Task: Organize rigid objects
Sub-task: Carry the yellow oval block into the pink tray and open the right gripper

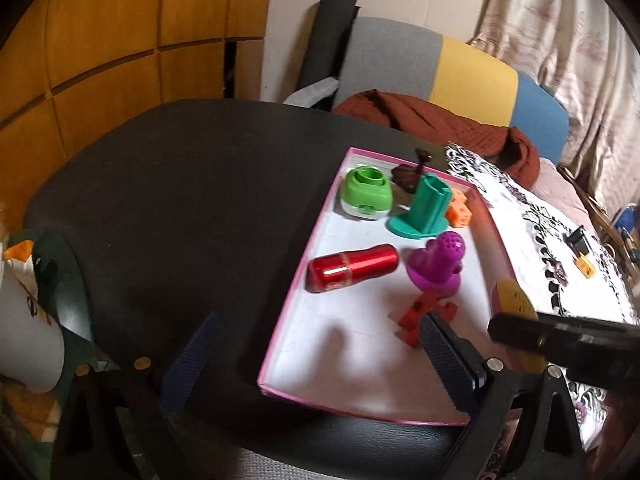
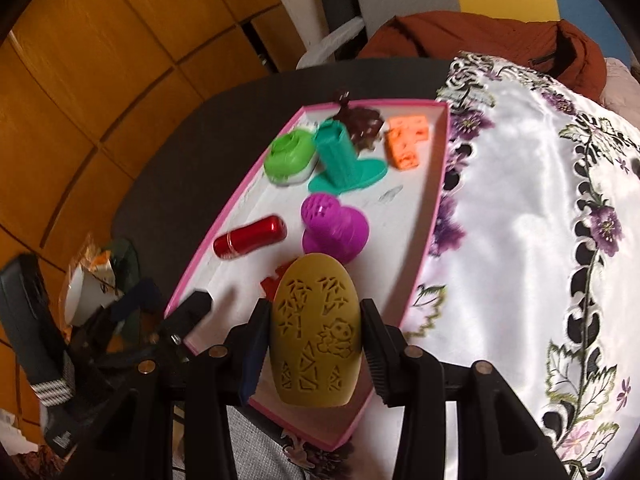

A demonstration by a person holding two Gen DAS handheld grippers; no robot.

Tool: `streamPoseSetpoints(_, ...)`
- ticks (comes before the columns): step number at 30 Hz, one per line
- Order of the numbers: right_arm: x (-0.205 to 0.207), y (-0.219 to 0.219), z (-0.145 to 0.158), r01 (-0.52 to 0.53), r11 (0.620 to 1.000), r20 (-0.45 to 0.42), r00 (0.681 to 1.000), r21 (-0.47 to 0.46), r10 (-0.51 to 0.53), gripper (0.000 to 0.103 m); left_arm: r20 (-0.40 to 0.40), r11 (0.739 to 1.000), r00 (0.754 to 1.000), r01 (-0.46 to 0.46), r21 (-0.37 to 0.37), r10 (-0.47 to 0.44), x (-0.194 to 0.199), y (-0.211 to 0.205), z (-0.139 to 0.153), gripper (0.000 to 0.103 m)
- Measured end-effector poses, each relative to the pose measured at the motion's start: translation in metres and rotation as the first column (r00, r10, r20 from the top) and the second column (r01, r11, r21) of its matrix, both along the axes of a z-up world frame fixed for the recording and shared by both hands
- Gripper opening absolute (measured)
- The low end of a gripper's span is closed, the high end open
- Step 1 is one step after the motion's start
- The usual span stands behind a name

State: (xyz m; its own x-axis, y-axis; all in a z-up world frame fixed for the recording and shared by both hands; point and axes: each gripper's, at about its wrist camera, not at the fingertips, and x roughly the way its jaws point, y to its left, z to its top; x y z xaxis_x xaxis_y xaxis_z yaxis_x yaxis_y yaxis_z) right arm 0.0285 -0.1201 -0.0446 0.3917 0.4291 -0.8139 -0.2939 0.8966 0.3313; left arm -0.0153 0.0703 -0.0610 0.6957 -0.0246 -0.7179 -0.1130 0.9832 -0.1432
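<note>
A pink-rimmed white tray [image 1: 304, 280] [image 2: 434, 208] lies on a black table. In it are a green cup-like piece [image 1: 366, 192] [image 2: 289, 156], a teal stand [image 1: 424, 210] [image 2: 344, 162], an orange block [image 1: 459, 208] [image 2: 408, 140], a brown figure [image 1: 408, 174] [image 2: 360, 120], a red cylinder [image 1: 352, 267] [image 2: 250, 236], a purple perforated piece [image 1: 438, 264] [image 2: 332, 224] and a red puzzle-like piece [image 1: 420, 316] [image 2: 270, 282]. My right gripper [image 2: 316, 340] is shut on a mustard-yellow egg-shaped shell [image 2: 316, 332] [image 1: 514, 300] above the tray's near end. My left gripper [image 1: 316, 344] is open and empty, straddling the tray's left rim.
A white embroidered cloth [image 1: 560, 240] [image 2: 540, 240] lies right of the tray, with small black and yellow items [image 1: 582, 250] on it. A rust-red garment [image 1: 440, 128] and a chair back stand behind. A white paper cup [image 2: 86, 292] sits at the table's left edge.
</note>
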Motion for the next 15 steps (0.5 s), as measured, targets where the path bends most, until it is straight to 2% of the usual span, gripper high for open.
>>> streamPoseSetpoints(15,-0.006,0.019,-0.016,-0.033,0.993,-0.001,0.999,-0.116,0.033,0.044,0.002,1.0,1.0,-0.024,-0.008,0.024,-0.001,0.006,0.003,0.101)
